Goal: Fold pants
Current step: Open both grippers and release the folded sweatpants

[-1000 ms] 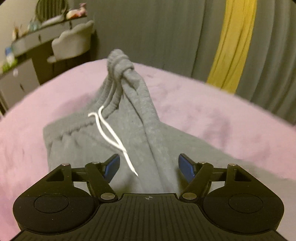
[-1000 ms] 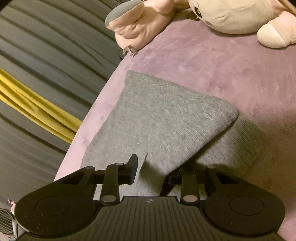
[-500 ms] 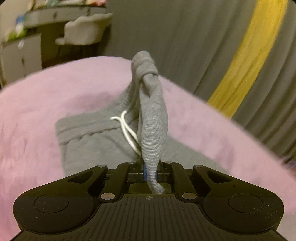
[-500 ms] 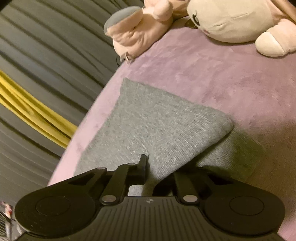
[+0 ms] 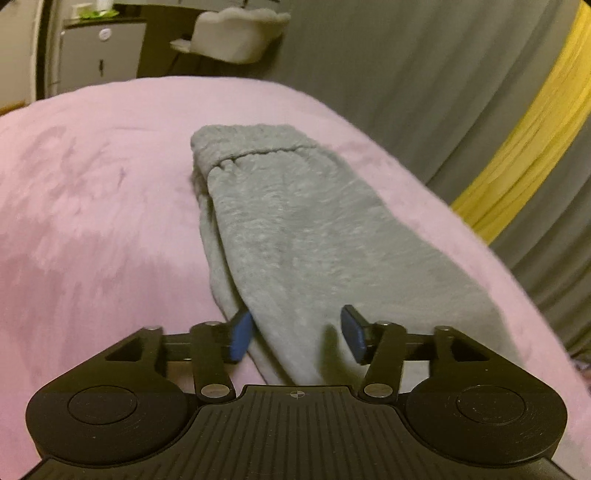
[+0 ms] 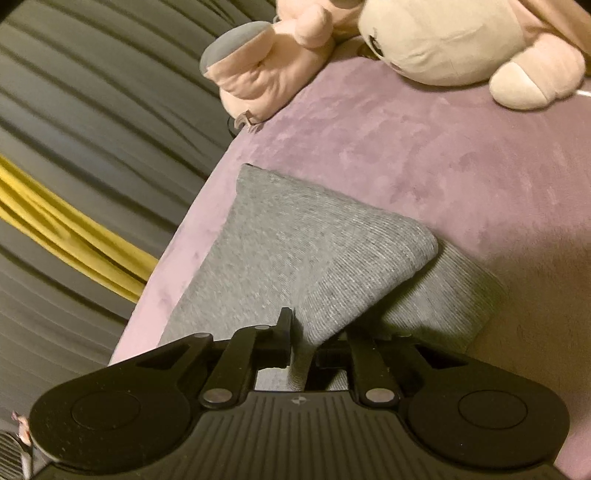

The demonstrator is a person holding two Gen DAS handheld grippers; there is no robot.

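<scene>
Grey sweatpants lie folded lengthwise on the pink bed cover, with the waistband at the far end. My left gripper sits low over their near end. Its jaws are opening, and the blue pads stand apart on either side of the cloth without pressing it. In the right wrist view the folded leg end lies near the bed's edge. My right gripper still pinches a raised ridge of that cloth while its jaws start opening. Its right finger is hidden under the fabric.
Two plush toys rest at the head of the bed. Grey curtains with a yellow stripe hang close behind the bed's far edge. A white chair and a cabinet stand beyond the bed.
My left gripper closed on the raised waistband, carried it across and down, then opened, and the pants now lie flat and folded over. The right gripper stayed put, tightened on the cloth and then eased slightly.
</scene>
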